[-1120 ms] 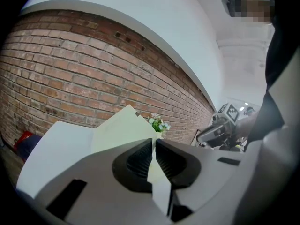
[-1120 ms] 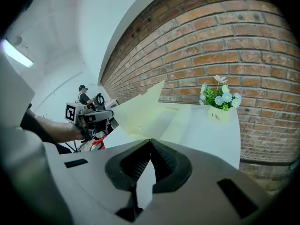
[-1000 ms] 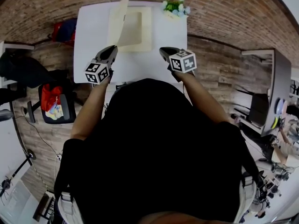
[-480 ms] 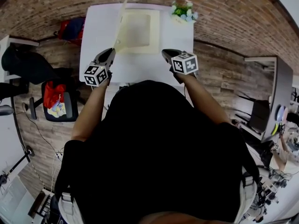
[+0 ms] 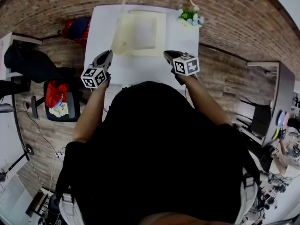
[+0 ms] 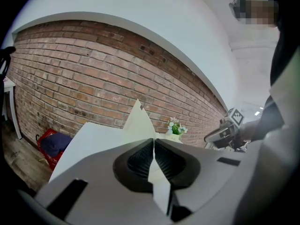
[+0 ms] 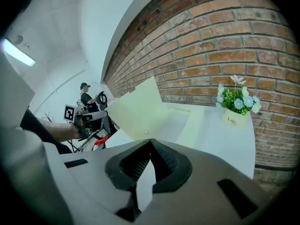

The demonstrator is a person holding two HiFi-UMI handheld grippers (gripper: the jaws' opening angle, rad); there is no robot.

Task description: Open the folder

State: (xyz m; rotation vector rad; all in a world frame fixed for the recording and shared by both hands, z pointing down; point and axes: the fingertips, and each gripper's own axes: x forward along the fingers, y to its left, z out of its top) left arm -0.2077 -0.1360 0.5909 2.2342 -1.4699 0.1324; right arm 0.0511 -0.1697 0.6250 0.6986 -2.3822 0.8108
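A cream folder (image 5: 143, 32) lies on the white table (image 5: 140, 67). Its cover (image 5: 119, 34) is lifted and leans to the left. My left gripper (image 5: 109, 53) is shut on the cover's near corner; in the left gripper view the cover (image 6: 139, 123) rises straight from the closed jaw tips of the left gripper (image 6: 153, 140). In the right gripper view the cover (image 7: 140, 111) shows its snap button (image 7: 146, 132). My right gripper (image 5: 168, 54) hovers over the table's near edge, right of the folder. The right gripper (image 7: 150, 142) is shut with nothing between its jaws.
A small white pot of flowers (image 5: 190, 15) stands at the table's far right corner. A brick wall runs behind the table. Left of it, on the floor, lie a red and blue bag (image 5: 75, 28) and a dark chair (image 5: 58, 102).
The folder's cover has swung from nearly upright to leaning left. My left gripper has moved left with it. The right gripper has shifted only a little.
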